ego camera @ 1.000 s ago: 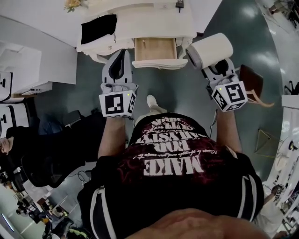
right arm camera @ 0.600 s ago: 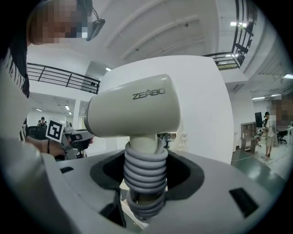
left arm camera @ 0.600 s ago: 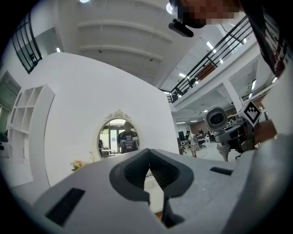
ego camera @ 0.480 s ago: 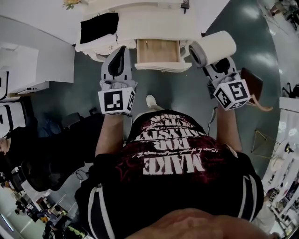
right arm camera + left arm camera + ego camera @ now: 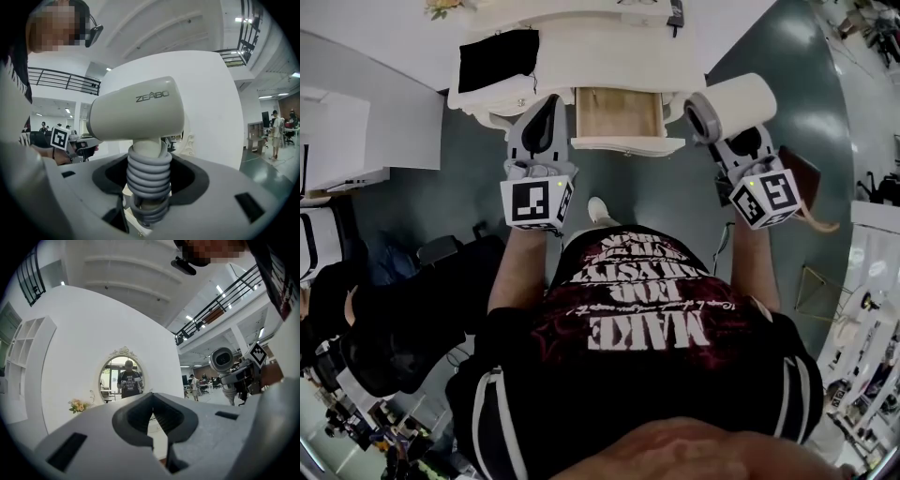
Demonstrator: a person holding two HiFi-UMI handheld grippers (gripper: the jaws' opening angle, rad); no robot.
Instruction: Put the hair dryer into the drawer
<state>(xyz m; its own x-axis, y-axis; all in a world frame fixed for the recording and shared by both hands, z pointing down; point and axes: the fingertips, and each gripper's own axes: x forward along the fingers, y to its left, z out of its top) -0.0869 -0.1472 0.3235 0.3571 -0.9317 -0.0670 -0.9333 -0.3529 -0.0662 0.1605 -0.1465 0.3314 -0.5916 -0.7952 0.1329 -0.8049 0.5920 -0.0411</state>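
Both grippers had edged nearer the white dressing table (image 5: 609, 56) within the past second as the person stepped up to it, bringing the hair dryer (image 5: 736, 101) closer to the open drawer (image 5: 628, 145). The drawer had stayed pulled out, its wooden inside bare in the head view. That left the approach all but done. Judging by the layout, what remained was to carry the dryer sideways over the opening and lower it in.

The right gripper (image 5: 729, 136) was clamped on the dryer's ribbed grey handle, its jaws spread wide around it. The dryer hung in the air just beside the drawer's right front corner, not yet above the opening. The left gripper (image 5: 547, 103) carried nothing, with its jaws drawn together at the tips. It hovered just off the drawer's left front corner, facing the oval mirror (image 5: 123, 377) on the wall behind.

The dryer's pale barrel lay roughly level and crosswise to the gripper that held it. Its long axis ran side to side in the head view, slightly slanted. The round open end pointed toward the drawer and the left gripper, and whether that end was the nozzle or the intake could not be told. The handle ran back from the barrel along the line of the jaws, toward the person.
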